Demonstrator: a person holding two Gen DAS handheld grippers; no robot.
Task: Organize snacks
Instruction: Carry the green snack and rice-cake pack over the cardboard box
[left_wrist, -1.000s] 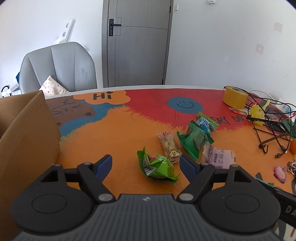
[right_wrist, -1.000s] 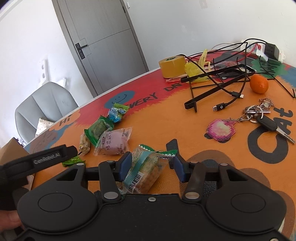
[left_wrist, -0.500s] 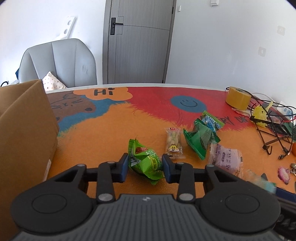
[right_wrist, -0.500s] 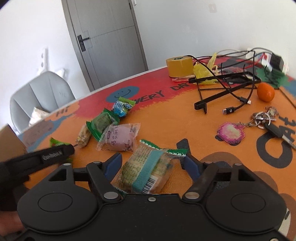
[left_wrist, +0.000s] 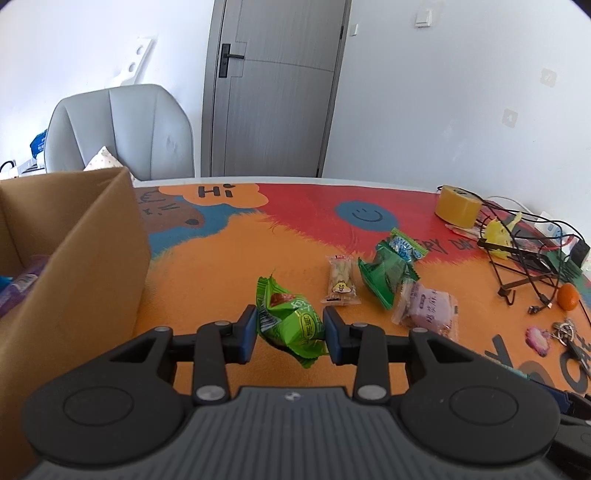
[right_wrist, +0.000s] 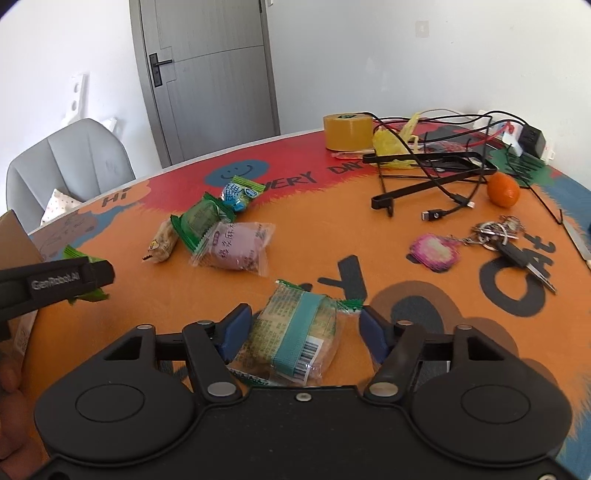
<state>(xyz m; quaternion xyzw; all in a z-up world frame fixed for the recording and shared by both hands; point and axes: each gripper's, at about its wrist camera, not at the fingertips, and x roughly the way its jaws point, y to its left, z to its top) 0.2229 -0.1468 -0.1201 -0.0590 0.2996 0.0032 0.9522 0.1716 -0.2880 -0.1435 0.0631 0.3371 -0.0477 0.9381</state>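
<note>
Your left tongs (left_wrist: 290, 334) pinch the green snack packet (left_wrist: 291, 323), held off the table (left_wrist: 221, 266); the cardboard box (left_wrist: 79, 258) sits just left. Your right tongs (right_wrist: 304, 334), closing, straddle the biscuit pack (right_wrist: 295, 341), gap on its right.

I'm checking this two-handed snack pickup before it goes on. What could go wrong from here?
1. The left gripper pinches the crinkly green snack packet, which juts out between the pads; it may slip on the way to the cardboard box.
2. The right gripper has been narrowing around the clear-wrapped cake, yet a gap shows at the right pad; lifting now may leave it behind.
3. The purple packet lies close ahead and may get nudged.
</note>
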